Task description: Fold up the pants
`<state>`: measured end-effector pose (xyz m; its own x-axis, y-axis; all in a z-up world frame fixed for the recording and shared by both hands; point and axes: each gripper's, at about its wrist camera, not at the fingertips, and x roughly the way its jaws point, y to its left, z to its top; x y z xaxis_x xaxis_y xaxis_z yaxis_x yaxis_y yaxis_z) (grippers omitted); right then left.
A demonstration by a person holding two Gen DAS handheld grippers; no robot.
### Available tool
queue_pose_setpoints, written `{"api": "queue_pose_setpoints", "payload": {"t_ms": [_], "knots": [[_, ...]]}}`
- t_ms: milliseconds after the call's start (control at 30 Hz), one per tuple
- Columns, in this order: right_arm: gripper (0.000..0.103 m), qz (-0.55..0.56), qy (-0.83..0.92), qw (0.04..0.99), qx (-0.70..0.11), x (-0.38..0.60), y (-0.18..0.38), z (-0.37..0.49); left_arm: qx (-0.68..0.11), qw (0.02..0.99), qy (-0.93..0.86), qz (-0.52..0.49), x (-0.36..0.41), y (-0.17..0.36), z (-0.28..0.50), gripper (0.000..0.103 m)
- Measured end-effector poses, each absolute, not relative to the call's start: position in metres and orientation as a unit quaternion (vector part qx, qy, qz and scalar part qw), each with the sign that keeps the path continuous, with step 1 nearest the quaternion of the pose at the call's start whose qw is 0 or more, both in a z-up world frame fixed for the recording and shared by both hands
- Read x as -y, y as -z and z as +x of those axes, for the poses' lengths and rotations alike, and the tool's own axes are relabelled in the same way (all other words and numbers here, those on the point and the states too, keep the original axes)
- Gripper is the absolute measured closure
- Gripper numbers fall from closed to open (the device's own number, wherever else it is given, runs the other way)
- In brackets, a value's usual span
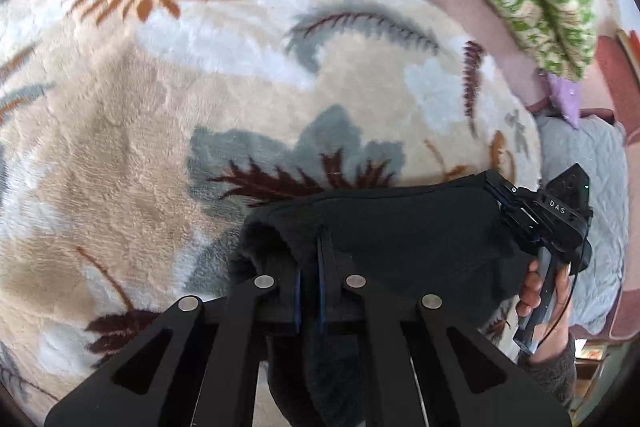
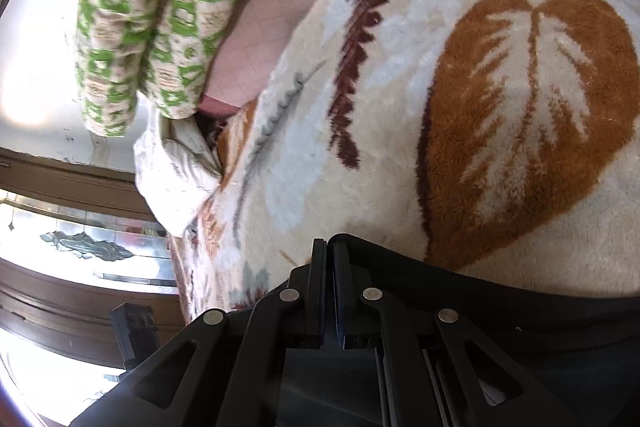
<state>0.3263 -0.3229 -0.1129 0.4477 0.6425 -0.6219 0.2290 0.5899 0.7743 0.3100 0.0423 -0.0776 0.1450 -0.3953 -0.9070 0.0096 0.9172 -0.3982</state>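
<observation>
two wrist cameras look down on a plush cream blanket printed with grey, rust and maroon leaves. black pants are held above it, stretched in a band between two hand-held grippers, near the blanket's right edge as the left wrist view shows it. the left gripper is clenched on one end of the pants, with dark fabric bunched between its fingers and hanging down past them. the right gripper grips the other end; in its own camera the right gripper's fingers are pressed nearly together with the pants' edge running off to the right from them. a bare hand with a fleecy cuff holds the right gripper's handle. beyond the blanket's far edge lies a pink quilted cover and a green and cream patterned bolster. a white pillow sits at the blanket's corner. a grey sheet shows past the blanket's right edge.
</observation>
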Motion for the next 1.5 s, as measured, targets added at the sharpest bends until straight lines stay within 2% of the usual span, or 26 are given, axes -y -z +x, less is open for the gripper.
{"api": "queue_pose_setpoints", "payload": {"t_ms": [100,133,300,367,433,500,533,567,600,667,967,1167,1233,1267,1300,1433,1500], "knots": [[0.102,0.396,-0.135,0.739,-0.528,0.316,0.12,0.335,-0.643,0.74,0.136,-0.146,-0.039,0.078,0.314,0.099],[0.095,0.398,-0.137,0.737,-0.529,0.317,0.119,0.335,-0.647,0.734,0.137,-0.154,-0.041,0.078,0.316,0.099],[0.088,0.393,-0.161,0.733,-0.532,0.342,0.086,0.319,-0.658,0.702,0.169,-0.213,-0.058,0.072,0.315,0.097],[0.081,0.39,-0.155,0.746,-0.517,0.365,0.067,0.301,-0.659,0.698,0.174,-0.217,-0.062,0.065,0.31,0.095],[0.068,0.385,-0.142,0.759,-0.506,0.393,0.05,0.278,-0.651,0.711,0.171,-0.205,-0.067,0.052,0.301,0.095],[0.061,0.374,-0.115,0.777,-0.493,0.427,0.034,0.246,-0.633,0.726,0.172,-0.206,-0.077,0.036,0.294,0.095],[0.058,0.367,-0.1,0.784,-0.491,0.443,0.028,0.23,-0.623,0.732,0.173,-0.213,-0.082,0.03,0.29,0.092],[0.058,0.359,-0.081,0.79,-0.49,0.459,0.024,0.211,-0.616,0.736,0.174,-0.22,-0.086,0.026,0.285,0.08],[0.057,0.357,-0.067,0.792,-0.49,0.471,0.022,0.197,-0.612,0.737,0.176,-0.228,-0.09,0.024,0.277,0.062],[0.057,0.366,-0.039,0.789,-0.493,0.496,0.024,0.165,-0.616,0.73,0.179,-0.236,-0.089,0.028,0.262,0.051],[0.057,0.439,-0.012,0.763,-0.474,0.537,0.051,0.104,-0.657,0.684,0.207,-0.241,-0.059,0.053,0.233,0.051],[0.057,0.439,0.027,0.782,-0.443,0.549,0.046,0.1,-0.632,0.714,0.204,-0.221,-0.045,0.048,0.244,0.052],[0.056,0.44,0.048,0.777,-0.448,0.561,0.052,0.1,-0.619,0.74,0.199,-0.173,-0.037,0.039,0.247,0.066],[0.056,0.442,0.055,0.773,-0.451,0.567,0.057,0.1,-0.619,0.746,0.194,-0.149,-0.034,0.037,0.249,0.079],[0.053,0.448,0.051,0.769,-0.452,0.57,0.062,0.101,-0.621,0.752,0.186,-0.119,-0.029,0.037,0.251,0.084],[0.045,0.466,0.031,0.764,-0.444,0.574,0.077,0.113,-0.627,0.762,0.157,-0.05,-0.025,0.045,0.253,0.088],[0.043,0.461,0.039,0.765,-0.448,0.575,0.084,0.118,-0.627,0.761,0.159,-0.051,-0.028,0.05,0.253,0.088]]}}
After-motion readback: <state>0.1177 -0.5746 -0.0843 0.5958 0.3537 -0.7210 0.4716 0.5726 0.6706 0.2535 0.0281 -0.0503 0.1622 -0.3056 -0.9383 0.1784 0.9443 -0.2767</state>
